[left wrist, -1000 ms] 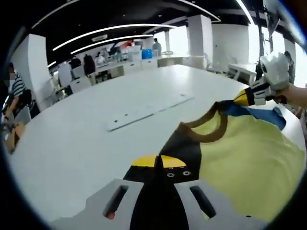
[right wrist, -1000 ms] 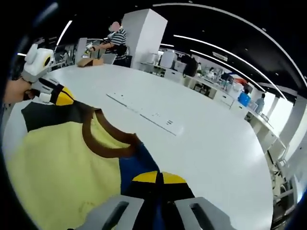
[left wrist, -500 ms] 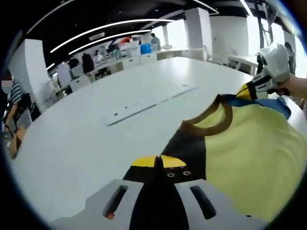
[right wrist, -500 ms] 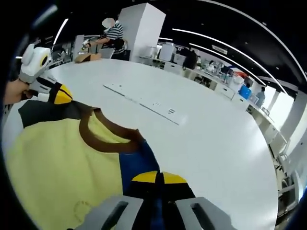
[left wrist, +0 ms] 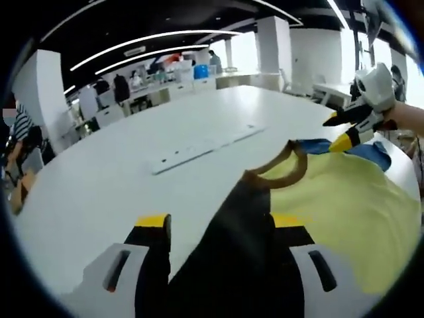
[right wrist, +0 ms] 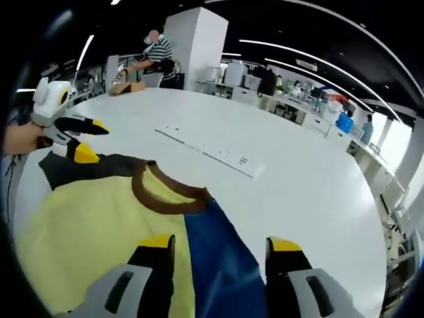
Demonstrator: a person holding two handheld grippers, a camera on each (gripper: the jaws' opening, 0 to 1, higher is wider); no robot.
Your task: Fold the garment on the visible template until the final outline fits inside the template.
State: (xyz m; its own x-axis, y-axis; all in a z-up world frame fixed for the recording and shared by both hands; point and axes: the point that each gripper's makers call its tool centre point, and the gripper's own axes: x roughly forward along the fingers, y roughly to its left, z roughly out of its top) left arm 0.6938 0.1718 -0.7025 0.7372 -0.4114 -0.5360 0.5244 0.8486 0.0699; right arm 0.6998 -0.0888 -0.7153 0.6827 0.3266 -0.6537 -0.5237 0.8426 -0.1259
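You are working at a broad white table (left wrist: 99,192) in an open office, with desks and people far behind and a flat white cable strip (left wrist: 199,147) set into the tabletop beyond the cloth. The garment, a pale yellow T-shirt with a brown collar, one black shoulder and one blue shoulder (right wrist: 99,225), lies spread on the table right under both tools, its collar (right wrist: 165,192) pointing away from you toward the strip. Your left gripper (left wrist: 222,228) stands wide, the black shoulder lying loose between its jaws; your right gripper (right wrist: 222,246) is likewise spread, straddling the blue shoulder. Neither grips cloth. No template outline is clear beneath the shirt. Each shoulder lies directly ahead of its own tool, so both are equally placed to regrip.
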